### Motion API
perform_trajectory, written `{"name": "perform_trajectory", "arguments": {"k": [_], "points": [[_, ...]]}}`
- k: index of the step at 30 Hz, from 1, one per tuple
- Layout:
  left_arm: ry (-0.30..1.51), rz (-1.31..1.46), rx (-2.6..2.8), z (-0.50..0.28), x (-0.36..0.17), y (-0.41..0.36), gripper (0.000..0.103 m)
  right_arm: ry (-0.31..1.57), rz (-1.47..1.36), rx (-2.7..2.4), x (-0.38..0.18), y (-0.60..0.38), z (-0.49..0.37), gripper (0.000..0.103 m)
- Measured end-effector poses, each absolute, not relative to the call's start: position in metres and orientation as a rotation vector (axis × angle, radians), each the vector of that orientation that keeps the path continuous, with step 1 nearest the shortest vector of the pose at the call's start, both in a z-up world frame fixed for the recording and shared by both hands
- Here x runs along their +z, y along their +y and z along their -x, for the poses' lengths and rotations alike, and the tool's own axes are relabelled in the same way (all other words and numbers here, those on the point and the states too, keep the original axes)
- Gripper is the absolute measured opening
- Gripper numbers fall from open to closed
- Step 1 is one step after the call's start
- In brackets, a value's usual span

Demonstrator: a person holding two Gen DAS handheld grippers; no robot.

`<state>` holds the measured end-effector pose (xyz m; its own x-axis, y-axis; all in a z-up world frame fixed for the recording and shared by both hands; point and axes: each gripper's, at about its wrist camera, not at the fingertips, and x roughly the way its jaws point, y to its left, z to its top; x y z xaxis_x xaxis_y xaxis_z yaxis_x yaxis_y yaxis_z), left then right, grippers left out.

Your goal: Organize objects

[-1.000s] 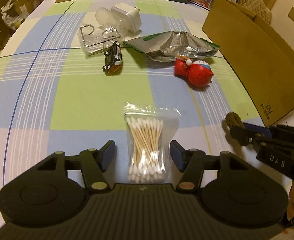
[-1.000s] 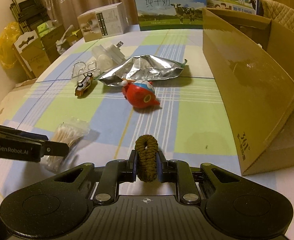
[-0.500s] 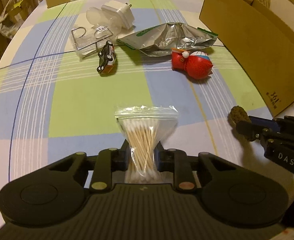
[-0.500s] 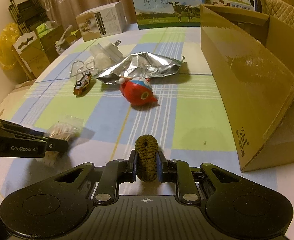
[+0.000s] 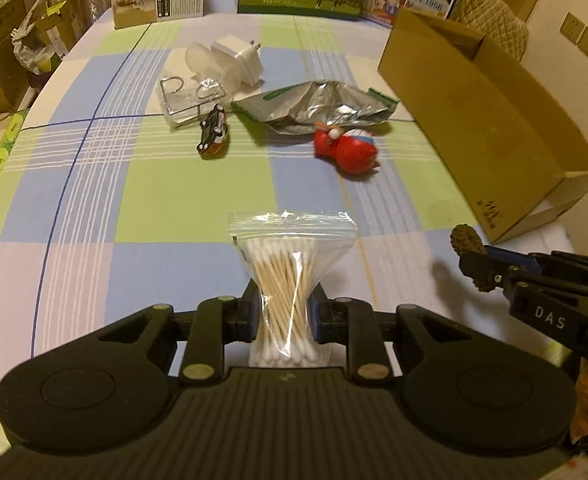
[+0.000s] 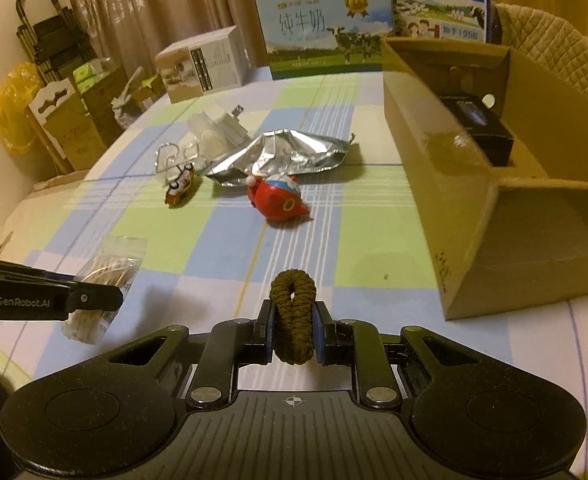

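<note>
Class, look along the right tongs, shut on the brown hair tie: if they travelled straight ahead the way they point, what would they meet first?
Probably the red round toy. The right tongs, holding the brown hair tie, point across bare tablecloth towards it. Depth and height are unclear, so they might pass over it.

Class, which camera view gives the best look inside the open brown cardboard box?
The right wrist view: it looks into the open brown cardboard box, showing a black item inside. The left wrist view shows only the box's outer wall and rim.
</note>
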<state>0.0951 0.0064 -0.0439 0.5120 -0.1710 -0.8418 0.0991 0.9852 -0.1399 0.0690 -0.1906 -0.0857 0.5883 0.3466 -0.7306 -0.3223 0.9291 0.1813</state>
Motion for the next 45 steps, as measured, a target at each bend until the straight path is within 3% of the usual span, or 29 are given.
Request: {"name": "perform_trajectory", "arguments": {"k": [19, 45], "points": [[0.922, 0.068, -0.245, -0.06, 0.012, -0.04, 0.019, 0.777, -0.058, 0.347, -0.035, -0.224, -0.039, 0.015], [0.889, 0.044, -0.331, -0.064, 0.032, -0.092, 0.019, 0.73, -0.081, 0.267, -0.014, -0.276, -0.037, 0.015]]}}
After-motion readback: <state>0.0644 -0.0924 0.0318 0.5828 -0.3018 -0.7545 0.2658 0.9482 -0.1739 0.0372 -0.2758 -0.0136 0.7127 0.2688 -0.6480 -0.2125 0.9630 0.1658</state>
